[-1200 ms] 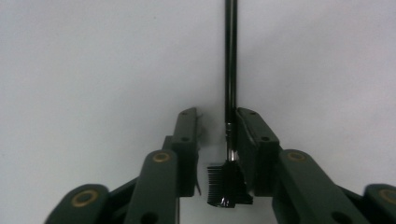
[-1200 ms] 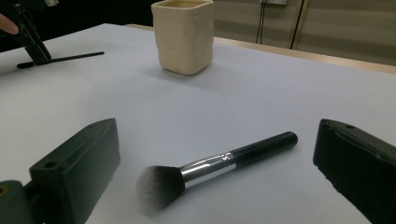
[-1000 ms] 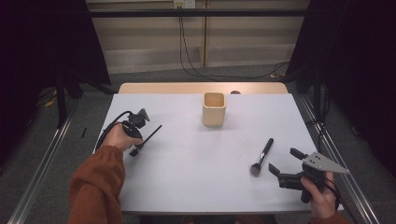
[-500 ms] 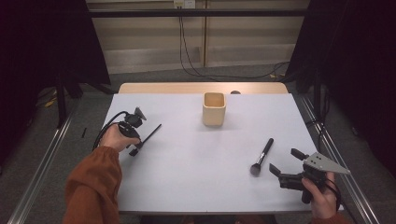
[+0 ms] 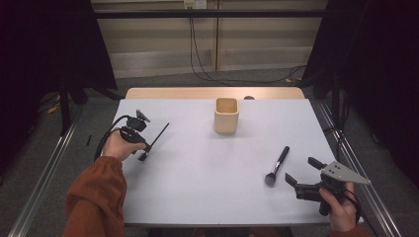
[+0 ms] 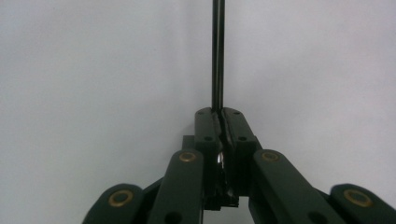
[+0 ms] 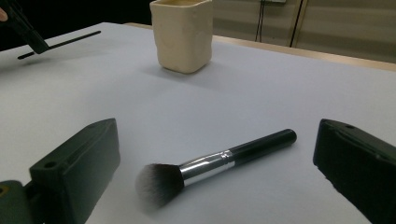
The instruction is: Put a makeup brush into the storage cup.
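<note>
Already the left gripper (image 5: 144,148) is clamping a thin black stick (image 5: 159,134), jaws pinched tight on its near end; in the left gripper view the stick (image 6: 217,51) is running straight out from between the closed jaws over the white table (image 5: 197,192). Whether it is a slim brush or a liner cannot be told; no tip is showing. From the high view it is sitting at the table's left side, angling up and toward the beige cup (image 5: 227,114), well apart from it. Judging by the layout, the work is putting tools into that cup: the pick-up of the first is looking done, the carry and drop are left. The right gripper (image 5: 302,173) is resting at the near right edge, jaws spread and gripping nothing. Just ahead of it the makeup brush (image 7: 210,163) is lying flat, untouched: black handle, silver ferrule, soft dark bristles with pale tips, head pointing toward the person. The cup is standing upright and is looking empty.
</note>
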{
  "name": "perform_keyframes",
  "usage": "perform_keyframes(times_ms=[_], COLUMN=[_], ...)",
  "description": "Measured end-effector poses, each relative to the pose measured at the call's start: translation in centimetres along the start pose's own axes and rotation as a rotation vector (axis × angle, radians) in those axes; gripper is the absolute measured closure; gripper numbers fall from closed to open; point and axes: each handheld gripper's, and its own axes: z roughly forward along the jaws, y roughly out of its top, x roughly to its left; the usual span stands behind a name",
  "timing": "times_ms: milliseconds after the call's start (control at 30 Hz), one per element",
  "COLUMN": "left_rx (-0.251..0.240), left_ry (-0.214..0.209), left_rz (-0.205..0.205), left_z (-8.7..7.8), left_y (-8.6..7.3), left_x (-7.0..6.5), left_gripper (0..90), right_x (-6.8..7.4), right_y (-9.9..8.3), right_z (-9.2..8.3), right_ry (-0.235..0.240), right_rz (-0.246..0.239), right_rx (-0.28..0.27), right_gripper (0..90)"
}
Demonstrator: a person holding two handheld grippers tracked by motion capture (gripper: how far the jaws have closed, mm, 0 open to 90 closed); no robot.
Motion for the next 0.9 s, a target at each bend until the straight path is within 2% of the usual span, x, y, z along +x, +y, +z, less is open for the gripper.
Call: perform_keyframes(times_ms=[133,233,333,500,600,667,700,733,800,833,900], left_rx=[-0.039,-0.098,-0.121,-0.216,-0.245,-0.308,-0.328,-0.328,-0.39,-0.39,-0.441], left_ry=[0.0,0.002,-0.011,-0.034,-0.026,-0.037,-0.037,-0.037,-0.039,-0.039,-0.038], left_rz=[-0.011,-0.04,-0.039,-0.022,-0.015,-0.007,-0.002,-0.002,0.006,0.006,0.0], left_z=[-0.3,-0.7,-1.0,-1.5,-1.6,-1.7,-1.8,-1.8,-2.2,-2.2,-2.4], left_y=[-0.5,-0.8,-0.9,-1.4,-1.6,-1.8,-1.9,-1.9,-2.2,-2.2,-2.8], left_x=[0.3,0.2,0.2,-0.5,-0.7,-1.2,-1.3,-1.3,-1.7,-1.7,-1.8], left_gripper=[85.8,85.9,85.9,85.9,85.8,85.8,85.8,85.8,85.8,85.8,85.8], right_x=[0.0,0.0,0.0,0.0,0.0,0.0,0.0,0.0,0.0,-0.1,0.0], right_y=[0.0,0.0,0.0,0.0,0.0,0.0,0.0,0.0,0.0,0.0,0.0], right_z=[0.0,0.0,0.0,0.0,0.0,0.0,0.0,0.0,0.0,0.0,0.0], right_ry=[0.0,-0.001,-0.001,-0.001,0.0,0.0,0.001,0.001,0.0,-0.001,-0.001], right_rz=[0.0,0.003,0.003,0.003,0.001,0.004,0.003,0.003,0.006,0.003,0.003], right_rx=[0.0,0.001,0.001,0.0,0.0,0.002,0.0,0.0,-0.001,-0.002,-0.001], right_gripper=[0.3,0.3,0.3,0.3,0.3,0.3,0.3,0.3,0.3,0.3,0.3])
